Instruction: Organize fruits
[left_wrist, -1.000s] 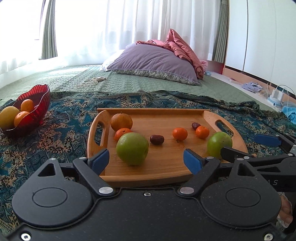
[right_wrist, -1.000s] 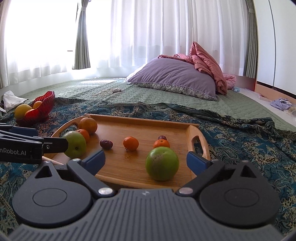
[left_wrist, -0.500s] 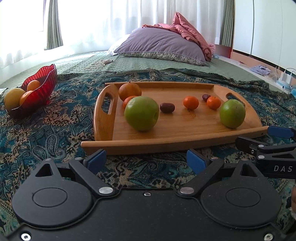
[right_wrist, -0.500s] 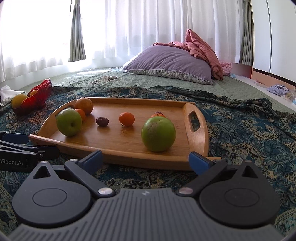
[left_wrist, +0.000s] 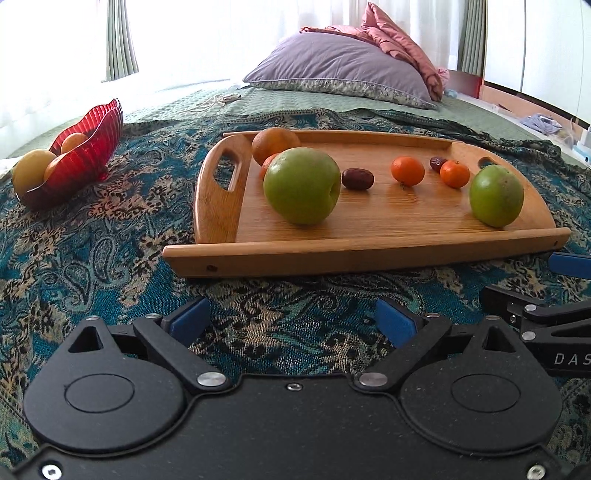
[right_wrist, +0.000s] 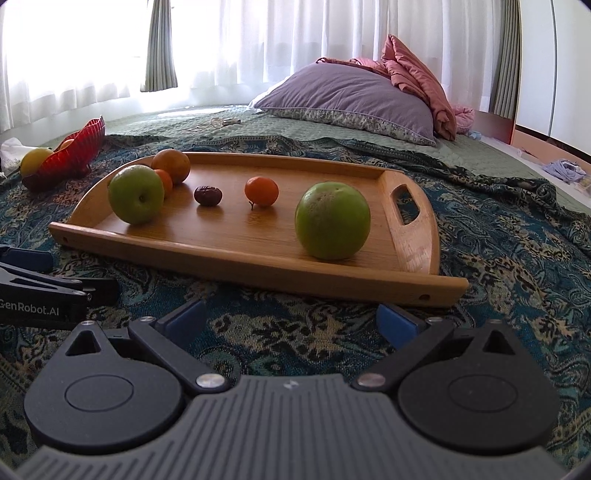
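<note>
Both tongs are spread wide, holding nothing. The left tongs (left_wrist: 291, 319) sit near the tray (left_wrist: 369, 254), straight before the left green apple (left_wrist: 302, 185).

Both the left gripper (left_wrist: 291, 319) and right gripper (right_wrist: 291, 317) have drawn back off the wooden handled tray (left_wrist: 369, 254), now short of its near edge

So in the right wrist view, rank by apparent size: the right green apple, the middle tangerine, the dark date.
1. Right green apple, though it sits nearest the camera, which exaggerates it.
2. Tangerine.
3. Date, slightly smaller than the tangerine.
</note>
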